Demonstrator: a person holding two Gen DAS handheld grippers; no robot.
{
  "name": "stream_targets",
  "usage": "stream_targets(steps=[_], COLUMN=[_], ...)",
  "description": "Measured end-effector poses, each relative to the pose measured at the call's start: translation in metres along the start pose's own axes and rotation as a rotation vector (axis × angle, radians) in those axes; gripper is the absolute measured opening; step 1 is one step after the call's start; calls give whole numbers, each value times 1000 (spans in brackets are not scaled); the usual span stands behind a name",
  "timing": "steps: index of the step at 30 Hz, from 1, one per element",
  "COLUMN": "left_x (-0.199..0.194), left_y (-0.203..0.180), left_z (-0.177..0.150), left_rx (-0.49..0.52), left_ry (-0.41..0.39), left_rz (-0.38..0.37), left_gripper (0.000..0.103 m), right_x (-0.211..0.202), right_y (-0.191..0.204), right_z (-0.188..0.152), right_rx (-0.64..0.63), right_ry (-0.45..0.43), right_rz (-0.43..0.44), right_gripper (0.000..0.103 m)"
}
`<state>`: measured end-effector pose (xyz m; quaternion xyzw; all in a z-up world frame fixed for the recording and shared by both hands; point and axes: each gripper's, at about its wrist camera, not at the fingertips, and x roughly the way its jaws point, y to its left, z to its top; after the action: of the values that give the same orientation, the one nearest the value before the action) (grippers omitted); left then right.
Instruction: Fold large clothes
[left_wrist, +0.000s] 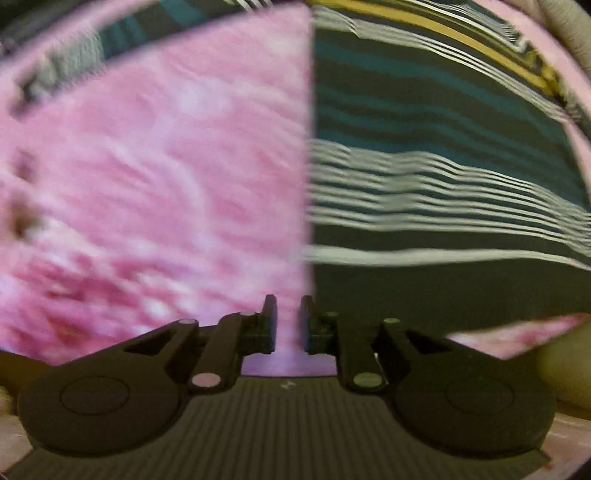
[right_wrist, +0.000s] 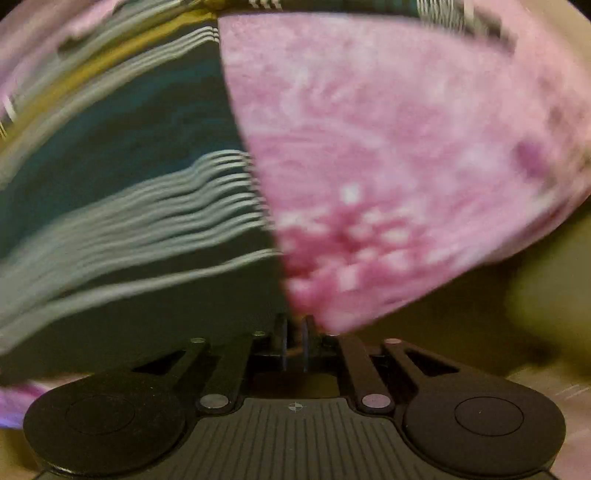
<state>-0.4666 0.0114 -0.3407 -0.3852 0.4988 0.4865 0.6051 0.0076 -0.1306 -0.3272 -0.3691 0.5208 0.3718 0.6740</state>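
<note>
- The pink mottled fabric garment (left_wrist: 155, 177) lies flat across a dark bedcover with white, teal and yellow stripes (left_wrist: 443, 147); its straight edge runs down the middle of both views.
- My left gripper (left_wrist: 289, 325) points down over that edge. Its jaws stand narrow, with a small gap, and pink cloth shows behind the gap. I cannot tell whether the pads pinch it.
- My right gripper (right_wrist: 294, 341) also points down, at the garment's lower corner (right_wrist: 332, 317). Its jaws are close together, nearly touching. The corner seems to sit just past the tips; a grip is not clear.
- To do this fold well, I judge both grippers should catch the same edge, each with a full pinch of cloth, then lift and carry it over level so the edge lands straight.
- Uneven pulling would likely skew the fold or drag the bedcover.
- Both views are heavily blurred. The garment's far end is cut off by the lens rim, so its type and full outline stay unknown.
- A tan blurred shape (right_wrist: 546, 295) at the right cannot be identified.
</note>
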Motion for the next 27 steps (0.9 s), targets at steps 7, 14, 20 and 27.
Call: stream_targets(steps=[7, 14, 20, 27], left_x=[-9, 17, -14, -141], left_y=[-45, -82, -72, -100], left_z=[17, -34, -94, -113], left_rx=[37, 93, -7, 24], left_ry=[-193, -156, -29, -201], left_rz=[-45, -28, -1, -6], left_gripper=[31, 42, 33, 38], right_x=[-13, 21, 9, -114], right_y=[51, 55, 19, -14], right_z=[-4, -53, -104, -106], right_rx=[-170, -200, -188, -176], right_ry=[-265, -204, -3, -157], right_rz=[164, 171, 203, 382], right_gripper=[54, 55, 55, 59])
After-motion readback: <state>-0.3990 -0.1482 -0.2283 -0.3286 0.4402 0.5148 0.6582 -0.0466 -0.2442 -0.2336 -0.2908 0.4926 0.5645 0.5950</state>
